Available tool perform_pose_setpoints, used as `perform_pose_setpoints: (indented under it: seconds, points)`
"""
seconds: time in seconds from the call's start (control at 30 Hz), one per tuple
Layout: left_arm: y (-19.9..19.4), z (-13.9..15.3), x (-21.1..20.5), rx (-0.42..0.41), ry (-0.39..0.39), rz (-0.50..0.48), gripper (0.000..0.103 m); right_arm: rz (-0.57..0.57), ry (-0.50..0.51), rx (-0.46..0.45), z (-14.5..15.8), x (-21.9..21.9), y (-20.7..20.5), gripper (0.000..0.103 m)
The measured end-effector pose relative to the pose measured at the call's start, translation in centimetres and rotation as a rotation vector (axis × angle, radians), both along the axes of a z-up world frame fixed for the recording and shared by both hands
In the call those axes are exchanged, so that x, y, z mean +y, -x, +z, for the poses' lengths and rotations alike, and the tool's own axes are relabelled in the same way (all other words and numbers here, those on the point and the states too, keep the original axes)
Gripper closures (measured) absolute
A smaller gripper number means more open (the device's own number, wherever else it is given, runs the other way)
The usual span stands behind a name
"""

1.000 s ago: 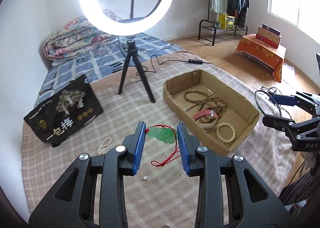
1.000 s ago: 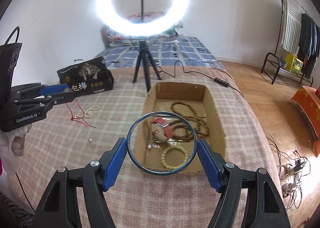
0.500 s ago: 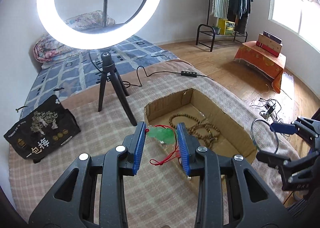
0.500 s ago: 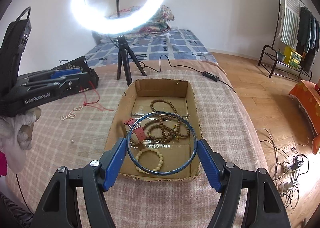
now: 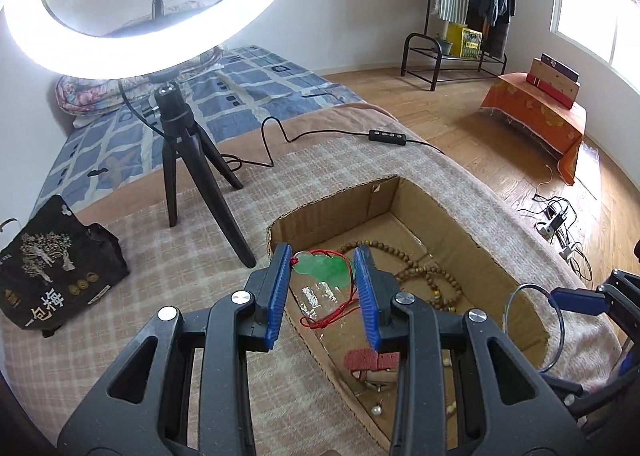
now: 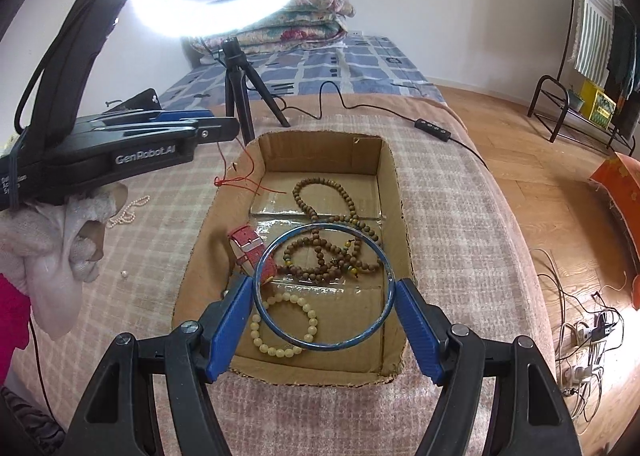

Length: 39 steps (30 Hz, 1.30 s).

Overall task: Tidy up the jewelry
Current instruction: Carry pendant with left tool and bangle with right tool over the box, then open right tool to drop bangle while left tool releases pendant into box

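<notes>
Left wrist view: my left hand-held gripper [image 5: 322, 268] pinches the green pendant [image 5: 322, 267] above the cardboard box [image 5: 460, 216], its limp red cord [image 5: 340, 306] dangling. My right hand-held gripper [image 6: 324, 292] clamps the stiff, slippery blue bangle [image 6: 324, 286] across its rim.

a bed [image 6: 460, 216] under a pink-beige plaid blanket [image 5: 180, 256] carries everything. on the blanket sit a cardboard box [image 6: 394, 192], a ring-light tripod [image 5: 192, 172] just left of the box, and a black pouch [image 5: 52, 268] near the left edge. a pearl string [image 6: 128, 212] and one loose pearl [image 6: 125, 274] lie left of the box. a black cable with a remote [image 5: 386, 135] trails across the far end. a blue checked sheet [image 6: 340, 64] covers the far part.
</notes>
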<state>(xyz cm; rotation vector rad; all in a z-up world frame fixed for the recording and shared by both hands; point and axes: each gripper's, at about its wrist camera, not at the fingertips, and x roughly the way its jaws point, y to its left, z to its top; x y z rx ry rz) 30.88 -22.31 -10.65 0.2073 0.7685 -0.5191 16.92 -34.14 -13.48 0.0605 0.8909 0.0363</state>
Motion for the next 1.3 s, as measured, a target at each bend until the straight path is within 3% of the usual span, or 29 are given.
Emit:
perform_pose_setpoints:
  seconds: [0.4,0.43,0.5,0.57,0.67,0.73,1.3]
  points:
    - [-1.4,-1.8,-1.3,0.035,-0.023,0.025,0.069,-0.002,-0.028,0.026,-1.1,-0.4,-0.8,0.029]
    - [-1.4,-1.8,-1.3,0.035,-0.027,0.03,0.065,-0.001,-0.029,0.027,-1.1,-0.4,-0.7,0.029]
    - [-1.5,-1.7,-1.2,0.037,-0.024,0.046,0.032,-0.004,-0.024,0.024,-1.1,-0.4,-0.7,0.028]
    - [-1.3,-1.4,-0.8,0.023,-0.006,0.059,0.024,-0.011,-0.014,0.018,-1.0,-0.3,-0.6,0.018]
    - [-1.4,-1.3,-0.7,0.04,-0.005,0.057,0.023,-0.019,-0.001,-0.001,-0.7,-0.2,-0.4,0.004]
    - [-1.3,-1.2,-0.6,0.043,-0.008,0.057,0.023,-0.014,0.011,-0.008,-0.6,0.1,-0.4,0.0]
    - [0.5,0.4,1.5,0.022,-0.016,0.064,0.023,0.025,0.051,-0.023,0.2,2.2,0.6,0.0]
